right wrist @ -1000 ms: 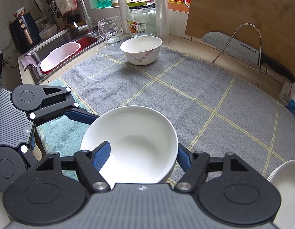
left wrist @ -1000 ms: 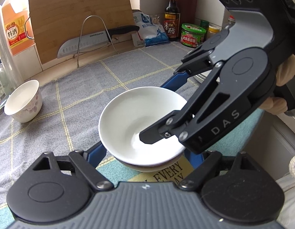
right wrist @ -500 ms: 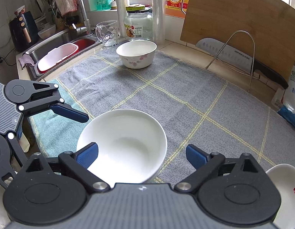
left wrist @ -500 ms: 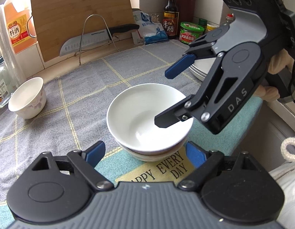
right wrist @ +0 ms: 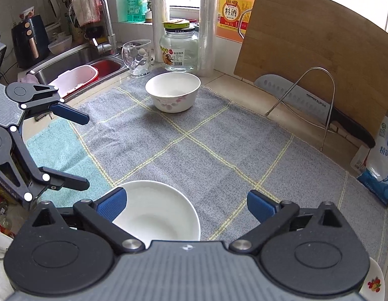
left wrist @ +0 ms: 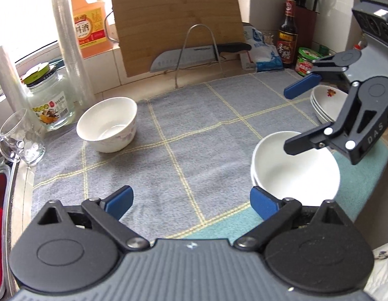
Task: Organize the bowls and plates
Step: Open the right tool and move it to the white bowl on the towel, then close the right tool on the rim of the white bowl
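Both grippers have let go of the stacked white bowls (left wrist: 294, 173). Left view: left gripper (left wrist: 191, 200) opening, empty, bowls at its right. Right view: right gripper (right wrist: 186, 204) opening, its left pad apparently over the rim.

A grey checked cloth (right wrist: 219, 155) covers the desk (right wrist: 226, 85). On it, at the far side, stands a flowered bowl (right wrist: 172, 92); at the near edge sit stacked white bowls (left wrist: 294, 168). A stack of plates (left wrist: 324, 102) rests far right. Behind, a cutting board (right wrist: 312, 57) leans against the wall.
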Demonstrator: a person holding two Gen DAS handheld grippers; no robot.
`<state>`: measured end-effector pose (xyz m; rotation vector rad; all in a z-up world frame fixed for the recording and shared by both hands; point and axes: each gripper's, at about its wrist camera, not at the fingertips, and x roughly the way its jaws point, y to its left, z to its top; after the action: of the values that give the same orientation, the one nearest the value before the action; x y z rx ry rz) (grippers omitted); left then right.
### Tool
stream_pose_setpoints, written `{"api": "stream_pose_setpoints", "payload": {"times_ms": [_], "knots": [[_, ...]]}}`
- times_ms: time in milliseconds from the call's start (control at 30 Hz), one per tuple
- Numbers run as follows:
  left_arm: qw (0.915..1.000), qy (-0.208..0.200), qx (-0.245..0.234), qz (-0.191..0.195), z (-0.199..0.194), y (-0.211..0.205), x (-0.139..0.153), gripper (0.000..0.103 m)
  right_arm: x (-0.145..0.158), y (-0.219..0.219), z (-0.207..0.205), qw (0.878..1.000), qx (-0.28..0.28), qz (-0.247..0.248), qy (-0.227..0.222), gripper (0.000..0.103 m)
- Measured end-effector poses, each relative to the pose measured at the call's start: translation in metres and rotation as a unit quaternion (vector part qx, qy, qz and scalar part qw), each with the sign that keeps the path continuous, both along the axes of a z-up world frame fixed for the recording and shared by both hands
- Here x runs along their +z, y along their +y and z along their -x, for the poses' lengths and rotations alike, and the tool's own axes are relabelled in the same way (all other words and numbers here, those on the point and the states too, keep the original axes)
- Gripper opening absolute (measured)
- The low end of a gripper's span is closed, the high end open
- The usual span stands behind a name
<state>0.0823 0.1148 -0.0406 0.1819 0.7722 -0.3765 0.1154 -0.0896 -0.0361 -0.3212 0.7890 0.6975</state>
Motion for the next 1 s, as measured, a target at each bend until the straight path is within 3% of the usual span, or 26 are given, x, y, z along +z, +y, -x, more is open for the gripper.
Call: {"api": "stream_pose_setpoints", "payload": {"times_ms": [167,333,533,1000], "knots": [[0.9972,0.003,0.07,-0.026,-0.041,0.025,-0.015,0.102,0.006,0.023,-0.023,1.0,0.012,-0.003,-0.01,0.103],[0.9981,0.012,0.058,0.014,-0.065,0.047,-0.022,0.102,0.01,0.046,-0.043,1.0,0.021,-0.002,-0.015,0.103],[0.9972,-0.011,0.061,0.04,-0.092,0.063,-0.026,0.102,0.008,0.076,-0.071,0.999,0.03,0.002,-0.016,0.103],[0.9963,-0.072,0.041,0.025,-0.133,0.064,-0.056,0.102,-0.017,0.143,-0.167,0.999,0.026,-0.008,0.035,0.103]]}}
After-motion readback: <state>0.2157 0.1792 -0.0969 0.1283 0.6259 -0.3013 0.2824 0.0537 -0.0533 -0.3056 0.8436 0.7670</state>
